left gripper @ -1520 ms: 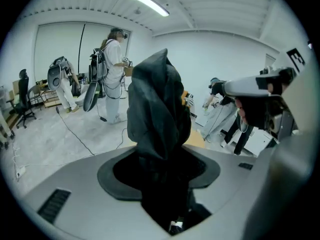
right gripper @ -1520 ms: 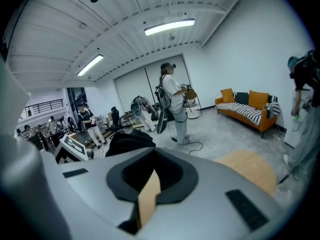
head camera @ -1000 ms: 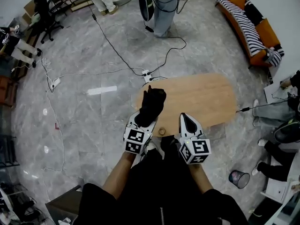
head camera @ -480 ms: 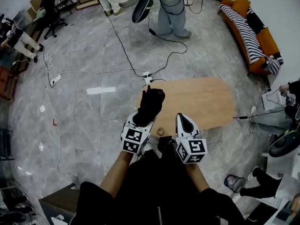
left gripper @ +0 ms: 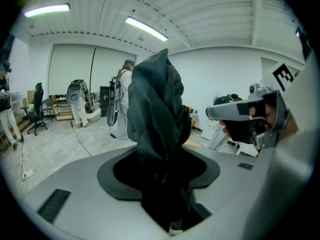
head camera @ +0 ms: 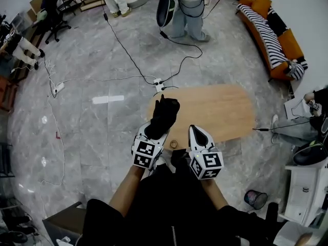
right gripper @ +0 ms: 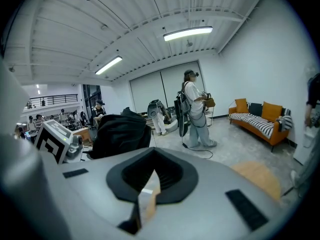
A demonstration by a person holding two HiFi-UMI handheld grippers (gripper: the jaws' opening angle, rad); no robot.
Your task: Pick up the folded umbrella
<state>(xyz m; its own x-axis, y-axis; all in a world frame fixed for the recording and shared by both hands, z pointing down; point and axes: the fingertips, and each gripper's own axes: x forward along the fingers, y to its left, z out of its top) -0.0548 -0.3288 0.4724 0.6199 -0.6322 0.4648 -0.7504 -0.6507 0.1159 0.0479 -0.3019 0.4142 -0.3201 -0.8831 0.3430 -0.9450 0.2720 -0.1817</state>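
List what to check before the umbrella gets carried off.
1. Grip on the folded umbrella: ok. The left gripper has its fingers closed on the lower part.
2. Umbrella clear of the wooden table: cannot tell. The head view shows it over the near edge, but not the gap beneath.
3. Umbrella fabric secured: cannot tell. It looks loosely bunched and no strap shows.
4. Right gripper free: ok. Its fingers are together with nothing between them.
5. Small ring on the table: ok. It lies between the two grippers, apart from the umbrella.
6. Standing person: ok. They are well beyond the table.
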